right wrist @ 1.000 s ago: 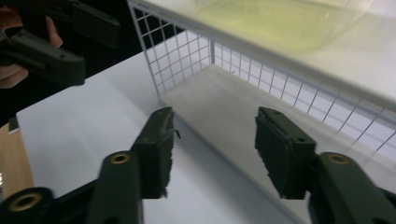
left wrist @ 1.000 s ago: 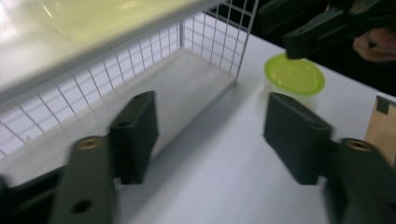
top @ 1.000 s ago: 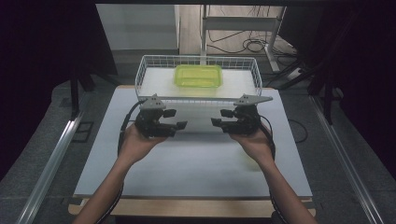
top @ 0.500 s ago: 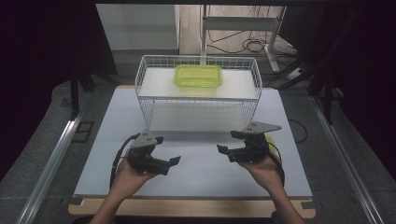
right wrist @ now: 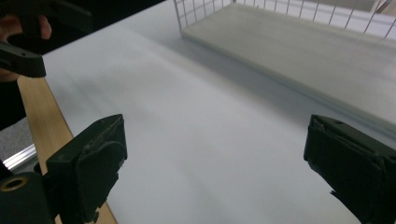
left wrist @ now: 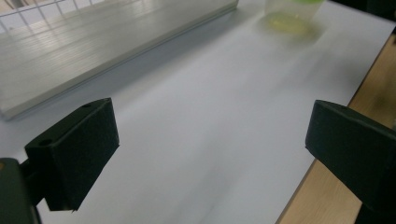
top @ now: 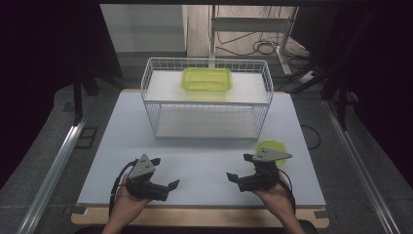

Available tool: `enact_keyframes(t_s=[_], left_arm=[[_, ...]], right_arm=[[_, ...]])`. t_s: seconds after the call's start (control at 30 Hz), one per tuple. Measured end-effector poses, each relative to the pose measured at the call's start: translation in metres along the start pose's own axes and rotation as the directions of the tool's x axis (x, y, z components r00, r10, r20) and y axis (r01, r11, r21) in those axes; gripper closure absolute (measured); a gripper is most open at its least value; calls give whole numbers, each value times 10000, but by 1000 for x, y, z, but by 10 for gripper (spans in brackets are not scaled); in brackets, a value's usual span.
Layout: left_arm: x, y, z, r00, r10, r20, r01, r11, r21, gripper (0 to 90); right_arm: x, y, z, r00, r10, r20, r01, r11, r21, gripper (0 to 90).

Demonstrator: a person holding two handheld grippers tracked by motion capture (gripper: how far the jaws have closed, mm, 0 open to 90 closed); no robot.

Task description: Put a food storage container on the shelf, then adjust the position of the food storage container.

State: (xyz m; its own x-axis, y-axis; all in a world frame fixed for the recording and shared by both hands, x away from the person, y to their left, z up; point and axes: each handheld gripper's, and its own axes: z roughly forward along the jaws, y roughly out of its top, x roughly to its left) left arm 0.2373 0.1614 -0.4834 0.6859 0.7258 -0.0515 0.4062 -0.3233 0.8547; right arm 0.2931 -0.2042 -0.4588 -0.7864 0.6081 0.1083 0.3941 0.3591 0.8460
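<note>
Both my hands have dropped back from the basket (top: 206, 100) to the table's (top: 209, 161) near edge. Left gripper (top: 168, 187) and right gripper (top: 234, 176) have just been opening, now wide, empty. Green tub (top: 206, 79) sits in the basket; placement looks finished.

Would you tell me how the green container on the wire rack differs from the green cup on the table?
The green container is rectangular, shallow and the larger; the green cup is round and smaller. The container sits on top of the wire rack, far from both hands; the cup stands on the table just behind the right claw. Both are translucent lime green.
</note>
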Motion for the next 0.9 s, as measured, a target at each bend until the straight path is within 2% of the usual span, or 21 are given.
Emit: enact_keyframes(t_s=[0.1,0.17,0.23,0.27,0.3,0.43,0.63,0.73,0.77,0.8,0.9], left_arm=[[-1,-12,-1,9995,216,-230,-215,9998,53,24],[0,-21,2,9991,240,-337,-230,9993,288,24],[3,-29,6,9982,246,-543,-216,9983,548,24],[4,-32,9,9981,247,-572,-207,9973,700,25],[5,-34,12,9981,231,-569,-183,9964,824,25],[5,-36,16,9985,183,-521,-131,9951,979,26],[5,-35,14,9979,226,-609,-169,9956,924,27],[7,-36,13,9977,228,-632,-165,9951,979,30],[8,-36,13,9977,221,-644,-156,9950,986,31],[8,-36,12,9977,183,-654,-118,9950,989,31],[10,-37,12,9976,173,-675,-104,9948,1015,32]], right_arm=[[2,-8,1,10000,19,-89,-20,10000,-51,61],[4,-15,3,10000,-67,-6,67,10000,13,62],[5,-21,6,9998,-161,120,158,9997,209,63],[5,-26,12,9998,-173,130,166,9983,562,63],[5,-26,12,9998,-173,130,166,9983,562,63],[2,-29,16,9994,-288,207,269,9956,901,64],[-8,-31,13,9986,379,369,-416,9937,1038,13],[-10,-29,11,9979,379,521,-432,9936,1048,21],[-10,-28,10,9968,301,738,-375,9942,1008,88],[-10,-28,10,9968,301,738,-375,9942,1008,88],[-15,-25,5,9967,306,746,-380,9944,988,299]])
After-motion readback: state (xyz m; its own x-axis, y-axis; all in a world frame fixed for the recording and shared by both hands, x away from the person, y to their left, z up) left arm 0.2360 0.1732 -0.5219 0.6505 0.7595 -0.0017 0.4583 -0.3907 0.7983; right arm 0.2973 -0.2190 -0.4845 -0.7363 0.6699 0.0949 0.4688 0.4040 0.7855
